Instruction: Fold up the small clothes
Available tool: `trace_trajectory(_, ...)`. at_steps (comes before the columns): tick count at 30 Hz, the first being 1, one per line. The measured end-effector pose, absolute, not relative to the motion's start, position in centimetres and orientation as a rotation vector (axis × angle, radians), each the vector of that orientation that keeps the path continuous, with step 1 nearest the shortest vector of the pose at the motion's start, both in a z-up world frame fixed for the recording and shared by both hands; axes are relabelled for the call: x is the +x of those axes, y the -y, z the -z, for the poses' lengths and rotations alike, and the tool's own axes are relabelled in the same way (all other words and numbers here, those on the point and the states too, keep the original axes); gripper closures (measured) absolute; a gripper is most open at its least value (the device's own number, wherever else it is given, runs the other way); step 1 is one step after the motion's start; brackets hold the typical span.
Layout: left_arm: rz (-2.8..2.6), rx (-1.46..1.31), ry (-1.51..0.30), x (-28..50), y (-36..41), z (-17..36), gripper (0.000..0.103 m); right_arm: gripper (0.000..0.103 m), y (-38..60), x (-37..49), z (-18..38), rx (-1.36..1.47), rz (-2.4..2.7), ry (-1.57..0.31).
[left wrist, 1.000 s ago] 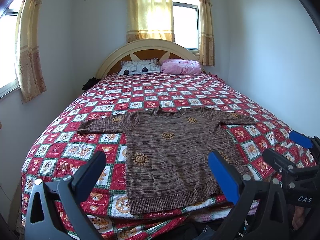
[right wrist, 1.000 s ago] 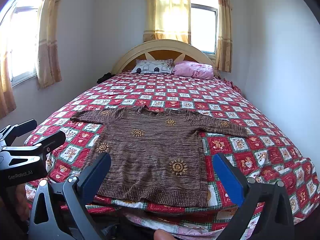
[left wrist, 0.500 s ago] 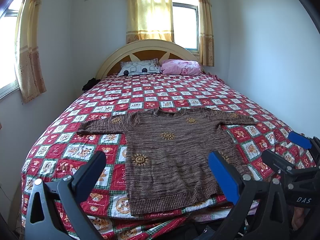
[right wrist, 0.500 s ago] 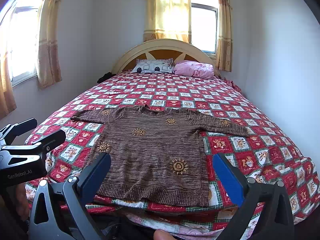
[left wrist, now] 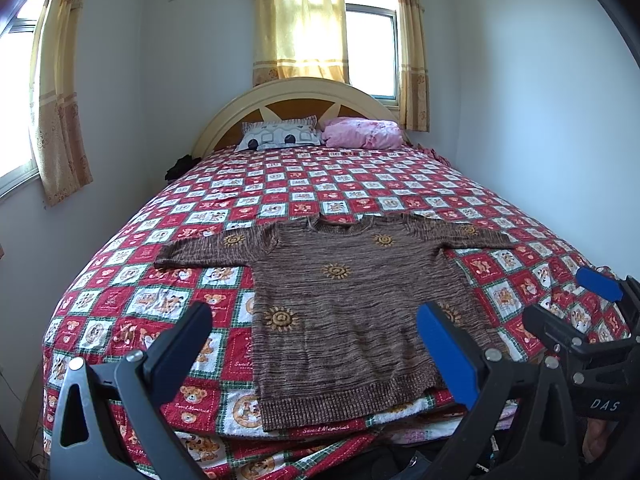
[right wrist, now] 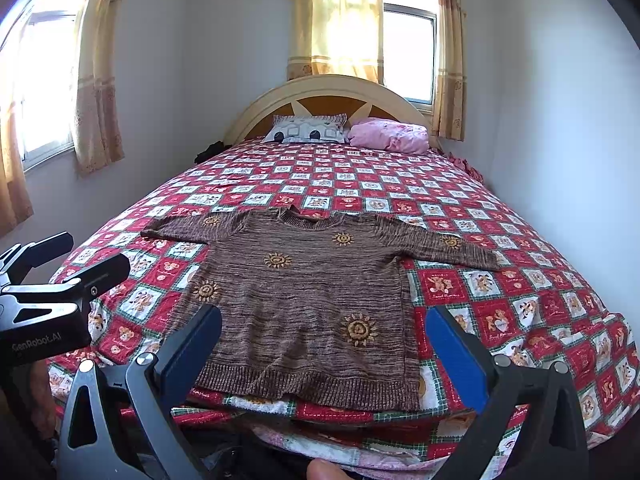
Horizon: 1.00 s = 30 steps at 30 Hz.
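Brown knit sweater [left wrist: 352, 312] lay flat, face up, on the bed [left wrist: 320, 184] near the foot end, neck toward the headboard, hem at the near edge. Both sleeves were spread out sideways on the checked quilt [left wrist: 132, 300].

Left claw [left wrist: 316, 344] was spread wide, nothing between its jaws, held off the foot of the bed short of the hem. Right claw [right wrist: 324, 344] same: spread, empty, just off the hem. Neither touched the cloth.

Handling, my read: light, soft, floppy knit. No stiffness, so it would sag and drape from any single pinch point. Loose knit likely stretches if pulled hard and may drag on the quilt rather than slide. Not fragile, but the sun embroidery could snag.

Where to take hold: ribbed hem corners look thickest and easiest to pinch. For a sleeve fold, pinch the cuff or the shoulder seam. Best taken with both claws at matching points so the edge lifts straight. Pinch one layer's edge only if unfolding; both layers for folding.
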<state>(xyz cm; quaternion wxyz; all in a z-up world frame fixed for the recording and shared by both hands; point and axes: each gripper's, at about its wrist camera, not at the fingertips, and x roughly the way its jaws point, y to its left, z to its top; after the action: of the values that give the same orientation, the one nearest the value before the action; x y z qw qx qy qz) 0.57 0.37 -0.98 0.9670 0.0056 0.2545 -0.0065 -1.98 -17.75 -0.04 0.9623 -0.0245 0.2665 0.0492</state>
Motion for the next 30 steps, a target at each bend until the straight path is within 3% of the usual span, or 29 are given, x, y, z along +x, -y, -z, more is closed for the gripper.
trace_trajectory(23, 0.016, 0.015, -0.538, 1.8, -0.8, 1.7, 0.000, 0.001, 17.7, -1.1, 1.1, -0.049, -0.101, -0.569)
trace_trajectory(30, 0.008, 0.023, -0.551, 5.3, -1.9, 2.6, 0.000, 0.001, 19.9, 1.7, 2.8, -0.017, -0.100, -0.577)
